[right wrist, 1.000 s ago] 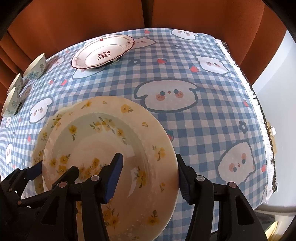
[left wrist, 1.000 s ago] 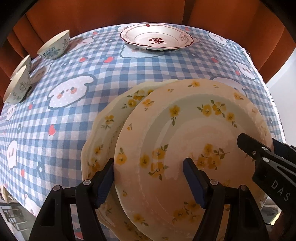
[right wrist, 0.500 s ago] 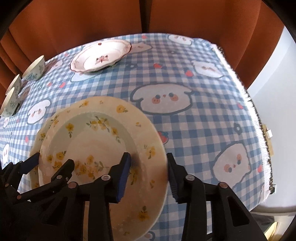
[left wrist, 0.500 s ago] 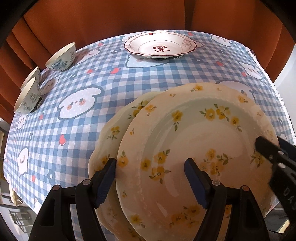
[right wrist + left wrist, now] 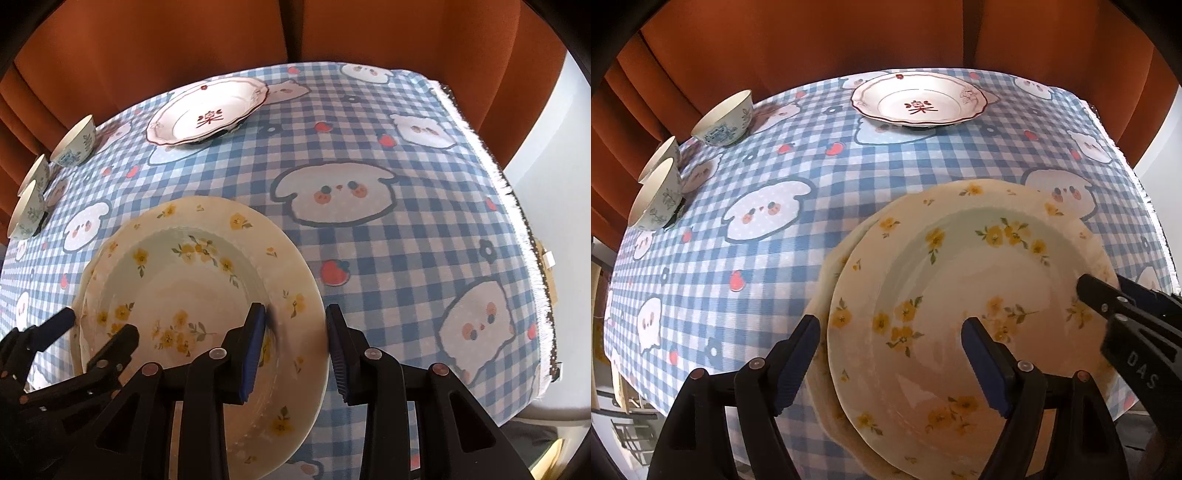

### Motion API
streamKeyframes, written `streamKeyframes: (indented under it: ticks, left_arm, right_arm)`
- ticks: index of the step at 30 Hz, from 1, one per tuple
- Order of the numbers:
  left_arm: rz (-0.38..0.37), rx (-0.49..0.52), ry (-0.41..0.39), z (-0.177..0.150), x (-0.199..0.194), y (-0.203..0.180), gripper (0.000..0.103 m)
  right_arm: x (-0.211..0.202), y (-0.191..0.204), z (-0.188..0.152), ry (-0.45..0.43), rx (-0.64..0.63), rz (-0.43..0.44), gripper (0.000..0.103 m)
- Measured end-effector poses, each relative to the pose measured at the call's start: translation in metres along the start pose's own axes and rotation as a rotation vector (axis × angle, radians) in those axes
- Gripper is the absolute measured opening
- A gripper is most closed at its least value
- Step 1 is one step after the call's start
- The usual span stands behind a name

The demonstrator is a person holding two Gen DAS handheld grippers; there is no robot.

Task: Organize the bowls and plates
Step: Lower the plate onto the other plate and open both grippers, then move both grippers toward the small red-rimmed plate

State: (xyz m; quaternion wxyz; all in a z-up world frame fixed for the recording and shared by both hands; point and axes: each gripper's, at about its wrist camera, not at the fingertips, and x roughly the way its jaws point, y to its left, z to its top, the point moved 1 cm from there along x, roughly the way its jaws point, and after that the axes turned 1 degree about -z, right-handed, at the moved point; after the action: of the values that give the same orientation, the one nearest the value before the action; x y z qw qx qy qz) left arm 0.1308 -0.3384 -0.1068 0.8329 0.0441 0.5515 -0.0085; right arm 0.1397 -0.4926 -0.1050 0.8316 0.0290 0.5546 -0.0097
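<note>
Left gripper point(image 5: 890, 354): your jaws stand wide apart, straddling the left rim of the top yellow-flowered plate point(image 5: 964, 295). One pad sits outside the rim over the tablecloth point(image 5: 775, 184), the other over the plate's well. No pinch on the rim shows.

Right gripper point(image 5: 295, 345): your jaws are narrowed around the right rim of the same plate point(image 5: 192, 291), one blue pad inside over the well, the other just outside the edge. You cannot tell whether the pads actually press the rim.

Top yellow-flowered plate: near side of the table, sitting on a lower yellow-flowered plate point(image 5: 827, 288) whose edge peeks out on the left.

Red-trimmed plate point(image 5: 919, 99): far side, centre, well apart from the stack.

Three bowls point(image 5: 724, 120): far left, tilted, the two nearer ones touching.

Changes since a second ago: your right jaws have closed in from a wide stance to a narrow one on the rim. Your left jaws keep the same spread. The top plate now covers more of the lower one, with less of the lower rim showing. The far plate and bowls lie as before.
</note>
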Motion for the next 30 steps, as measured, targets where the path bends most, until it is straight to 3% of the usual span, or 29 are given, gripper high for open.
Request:
streamKeyframes:
  ticks: [4, 14, 19, 23, 30]
  left_arm:
    - [0.010, -0.010, 0.014, -0.002, 0.000, 0.006, 0.081]
    - [-0.020, -0.014, 0.041, -0.007, 0.003, 0.011, 0.081]
    - [-0.066, 0.020, 0.036, -0.007, -0.001, 0.015, 0.082]
    - [-0.104, 0.039, 0.027, -0.005, -0.005, 0.021, 0.082]
    - [-0.154, 0.083, -0.041, 0.006, -0.033, 0.041, 0.084]
  right_arm:
    - [0.006, 0.009, 0.000, 0.024, -0.014, 0.027, 0.037]
    - [0.007, 0.019, -0.001, 0.018, -0.038, -0.032, 0.039]
    - [0.004, 0.018, -0.002, 0.019, 0.018, -0.045, 0.042]
    - [-0.006, 0.027, -0.008, 0.014, 0.051, -0.045, 0.061]
    - [-0.035, 0.052, -0.009, -0.026, 0.076, -0.020, 0.067]
